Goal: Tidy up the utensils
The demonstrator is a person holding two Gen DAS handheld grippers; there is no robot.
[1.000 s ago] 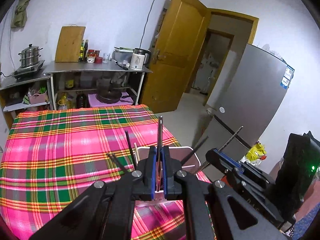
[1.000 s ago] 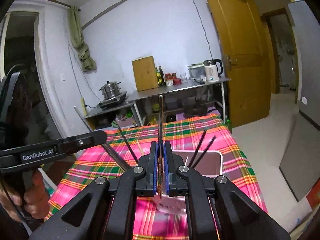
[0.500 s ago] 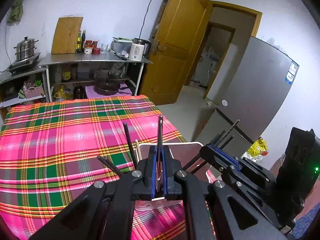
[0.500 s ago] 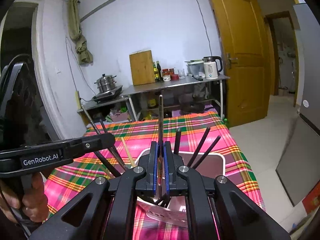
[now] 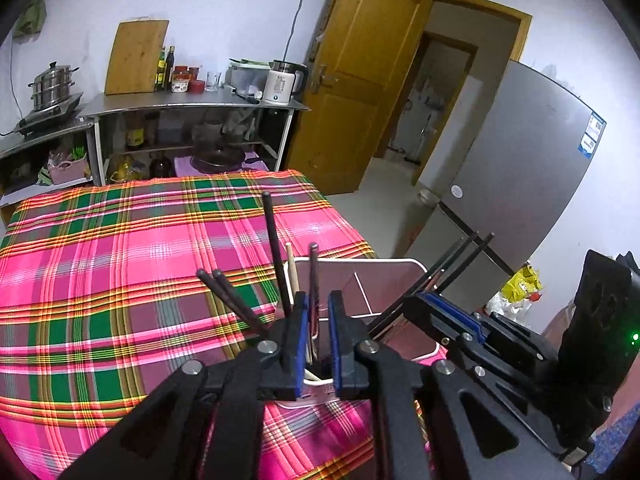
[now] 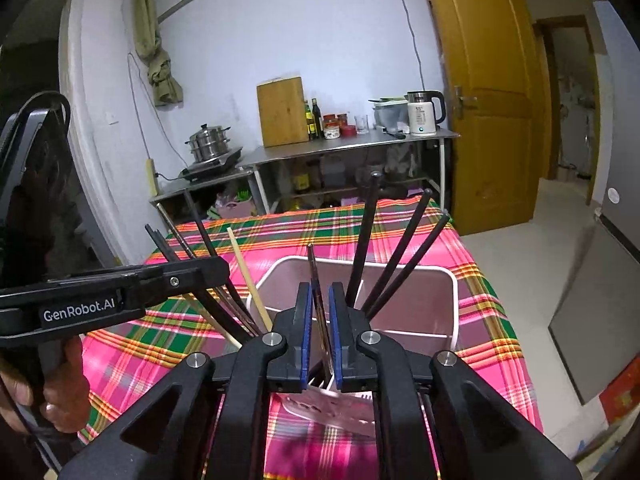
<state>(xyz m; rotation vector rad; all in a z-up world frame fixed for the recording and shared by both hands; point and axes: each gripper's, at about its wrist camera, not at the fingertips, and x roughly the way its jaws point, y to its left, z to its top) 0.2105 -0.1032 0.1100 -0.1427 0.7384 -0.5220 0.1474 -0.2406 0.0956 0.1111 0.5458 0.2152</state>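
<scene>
A white compartmented utensil holder (image 6: pixel 452 280) (image 5: pixel 412 266) stands on the plaid table near its right edge. Several black chopsticks (image 6: pixel 396 248) (image 5: pixel 276 248) and a pale wooden one (image 6: pixel 248 276) stand in it. My right gripper (image 6: pixel 320 300) is just above the holder, jaws slightly apart, with a dark chopstick (image 6: pixel 316 280) standing between them. My left gripper (image 5: pixel 318 308) is likewise slightly open over the holder's near left compartment, a dark chopstick (image 5: pixel 313 276) standing between its jaws. The right gripper also shows in the left wrist view (image 5: pixel 444 308).
The table has a pink and green plaid cloth (image 5: pixel 120 264). Behind it are metal shelves with a kettle (image 6: pixel 422 118), a cutting board (image 6: pixel 282 112) and a steamer pot (image 6: pixel 208 142). A door (image 6: pixel 484 100) and a fridge (image 5: pixel 520 184) are on the right.
Both grippers have lowered toward the holder and their jaws have parted slightly; the chopsticks they were shut on now stand lower, in the holder.
</scene>
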